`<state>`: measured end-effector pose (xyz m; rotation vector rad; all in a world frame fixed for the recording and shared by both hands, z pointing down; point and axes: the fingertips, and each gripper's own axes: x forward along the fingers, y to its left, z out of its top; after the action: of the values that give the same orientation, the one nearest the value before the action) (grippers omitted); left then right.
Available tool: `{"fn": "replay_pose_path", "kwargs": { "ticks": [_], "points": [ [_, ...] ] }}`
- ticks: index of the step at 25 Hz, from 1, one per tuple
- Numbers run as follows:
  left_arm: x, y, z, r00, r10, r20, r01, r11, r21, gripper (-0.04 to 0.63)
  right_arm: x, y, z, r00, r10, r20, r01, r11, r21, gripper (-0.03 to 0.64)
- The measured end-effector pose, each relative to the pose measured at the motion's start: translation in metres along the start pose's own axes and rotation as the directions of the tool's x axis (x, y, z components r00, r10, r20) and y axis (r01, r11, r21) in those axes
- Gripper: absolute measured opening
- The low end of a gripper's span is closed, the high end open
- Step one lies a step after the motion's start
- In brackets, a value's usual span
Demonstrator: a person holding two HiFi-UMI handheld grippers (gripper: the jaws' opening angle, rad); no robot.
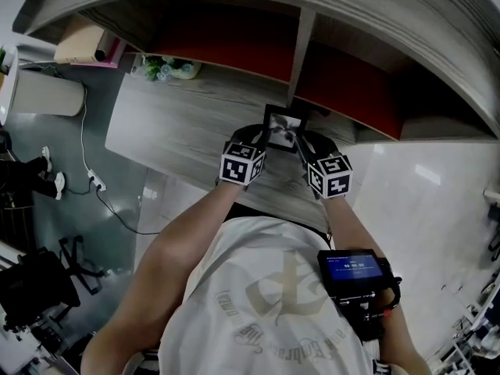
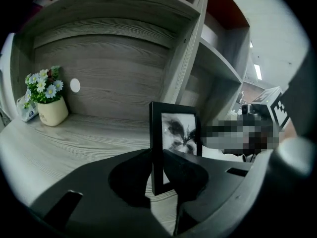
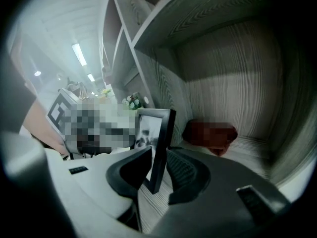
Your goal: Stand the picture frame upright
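The frame (image 1: 283,127) is seen at the centre of the head view, standing upright on the grey wood desk (image 1: 180,123), just below the shelf divider (image 1: 303,49). It is flanked by both grippers. In the left gripper view, the frame's left rail is pinched between the narrowly parted jaws of the left gripper (image 2: 157,168), low on the rail. In the right gripper view, the right rail is clamped the same way by the right gripper (image 3: 157,168), with the jaws set a little wider. A flowerpot (image 2: 51,110) is seen well apart, at the left of the left gripper view.

The frame is judged to be light and stiff, with a breakable glazed front and smooth rails that could slip. Its narrow foot makes tipping likely, so the side rails are best held, never the glass.
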<state>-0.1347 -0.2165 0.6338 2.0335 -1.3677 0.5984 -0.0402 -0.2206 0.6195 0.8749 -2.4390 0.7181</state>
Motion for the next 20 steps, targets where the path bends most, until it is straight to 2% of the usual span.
{"fn": "replay_pose_path", "kwargs": {
  "ticks": [6,20],
  "points": [
    [0.009,-0.001,0.007,1.000,-0.010,-0.002,0.010,1.000,0.005,0.077,-0.001,-0.007,0.008,1.000,-0.011,0.019,0.011,1.000,0.010,0.098],
    [0.019,0.004,0.018,1.000,0.022,0.016,-0.021,1.000,-0.022,0.077,0.003,-0.014,0.010,0.999,-0.020,0.025,0.020,1.000,0.012,0.080]
  ]
}}
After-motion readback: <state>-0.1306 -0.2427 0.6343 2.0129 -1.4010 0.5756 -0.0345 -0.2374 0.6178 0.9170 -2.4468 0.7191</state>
